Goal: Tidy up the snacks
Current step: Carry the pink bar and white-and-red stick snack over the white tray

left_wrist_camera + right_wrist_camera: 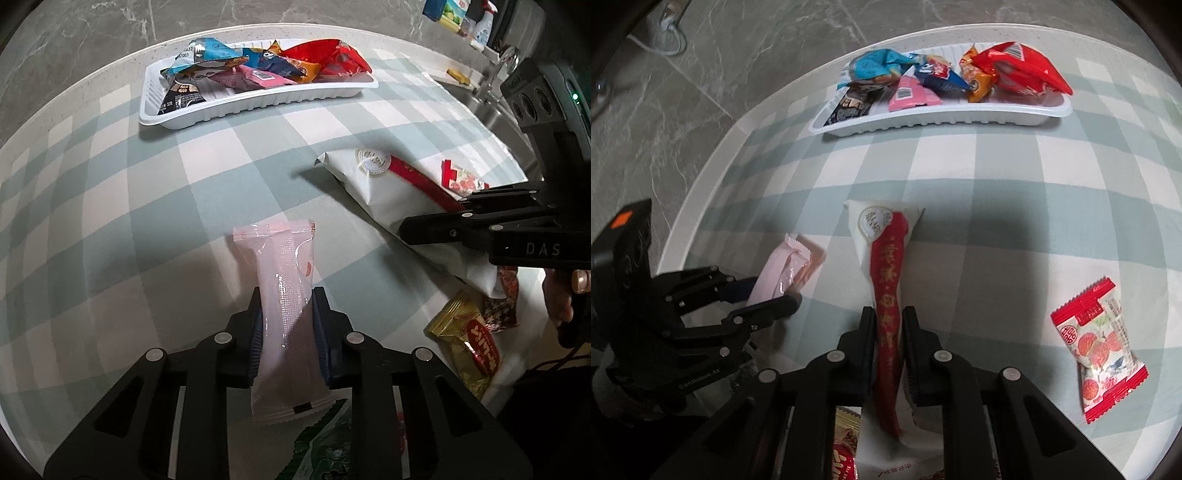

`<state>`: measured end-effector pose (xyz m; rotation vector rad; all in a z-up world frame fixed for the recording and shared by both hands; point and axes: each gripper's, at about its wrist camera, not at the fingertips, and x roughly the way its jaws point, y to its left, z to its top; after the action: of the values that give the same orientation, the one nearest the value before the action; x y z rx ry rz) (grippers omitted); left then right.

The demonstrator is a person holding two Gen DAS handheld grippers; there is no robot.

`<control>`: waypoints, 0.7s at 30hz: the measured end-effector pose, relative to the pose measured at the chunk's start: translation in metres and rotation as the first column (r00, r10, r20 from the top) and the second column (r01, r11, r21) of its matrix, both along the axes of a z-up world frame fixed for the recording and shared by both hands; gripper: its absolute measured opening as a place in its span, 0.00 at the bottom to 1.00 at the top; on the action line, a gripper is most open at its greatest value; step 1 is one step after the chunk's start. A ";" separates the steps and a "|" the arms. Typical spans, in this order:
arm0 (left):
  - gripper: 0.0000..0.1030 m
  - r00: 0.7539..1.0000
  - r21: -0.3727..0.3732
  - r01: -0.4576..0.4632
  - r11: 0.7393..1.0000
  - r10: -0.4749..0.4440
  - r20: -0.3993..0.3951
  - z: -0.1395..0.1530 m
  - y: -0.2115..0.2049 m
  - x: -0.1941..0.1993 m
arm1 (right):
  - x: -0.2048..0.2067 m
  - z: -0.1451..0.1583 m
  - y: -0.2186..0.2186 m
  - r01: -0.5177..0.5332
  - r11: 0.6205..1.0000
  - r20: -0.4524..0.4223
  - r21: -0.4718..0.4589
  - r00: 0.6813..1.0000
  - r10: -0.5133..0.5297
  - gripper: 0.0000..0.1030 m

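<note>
My left gripper (286, 299) is shut on a pale pink snack bar (284, 295), which lies lengthwise between its blue pads on the checked tablecloth. My right gripper (889, 314) is shut on a white packet with a red band (886, 273). In the left wrist view the same white packet (388, 184) lies at the right under the right gripper (402, 230). In the right wrist view the left gripper (775, 291) holds the pink bar (783, 269) at the left. A white tray (258, 99) (942, 116) with several bright snack packets stands at the far side.
A gold-and-red packet (469, 343) and a dark red packet (502, 302) lie at the right near a hand (565, 295). A red-and-white fruit packet (1100, 350) lies right of my right gripper. A green packet (325, 443) sits under the left gripper. Sink and tap (498, 74) lie beyond.
</note>
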<state>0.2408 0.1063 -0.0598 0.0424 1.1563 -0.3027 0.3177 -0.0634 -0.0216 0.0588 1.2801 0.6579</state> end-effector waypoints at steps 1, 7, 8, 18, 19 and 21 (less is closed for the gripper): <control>0.21 1.000 -0.012 -0.005 1.000 0.005 -0.005 0.000 0.001 0.000 | 0.001 0.001 -0.002 0.005 1.000 -0.005 0.009 1.000 -0.005 0.15; 0.21 1.000 -0.056 -0.027 0.998 0.027 -0.006 0.004 0.006 0.003 | 0.003 0.001 -0.008 0.026 0.998 -0.031 0.057 0.999 -0.024 0.14; 0.21 0.999 -0.062 -0.032 0.998 0.032 -0.004 0.005 0.007 0.003 | 0.003 0.001 -0.010 0.031 0.997 -0.034 0.064 0.999 -0.029 0.14; 0.21 0.998 -0.118 -0.061 0.991 0.062 0.006 0.015 0.015 0.009 | 0.010 0.007 -0.025 0.101 0.985 -0.071 0.139 0.993 -0.092 0.14; 0.21 0.998 -0.122 -0.061 0.991 0.062 0.007 0.016 0.015 0.010 | 0.012 0.008 -0.027 0.105 0.984 -0.073 0.143 0.993 -0.095 0.14; 0.21 0.997 -0.129 -0.068 0.989 0.070 0.013 0.018 0.017 0.011 | 0.014 0.011 -0.031 0.118 0.981 -0.072 0.154 0.992 -0.108 0.14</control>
<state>0.2521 0.1236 -0.0415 -0.1077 1.1161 -0.3145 0.3319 -0.0939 -0.0103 0.2824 1.2736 0.6623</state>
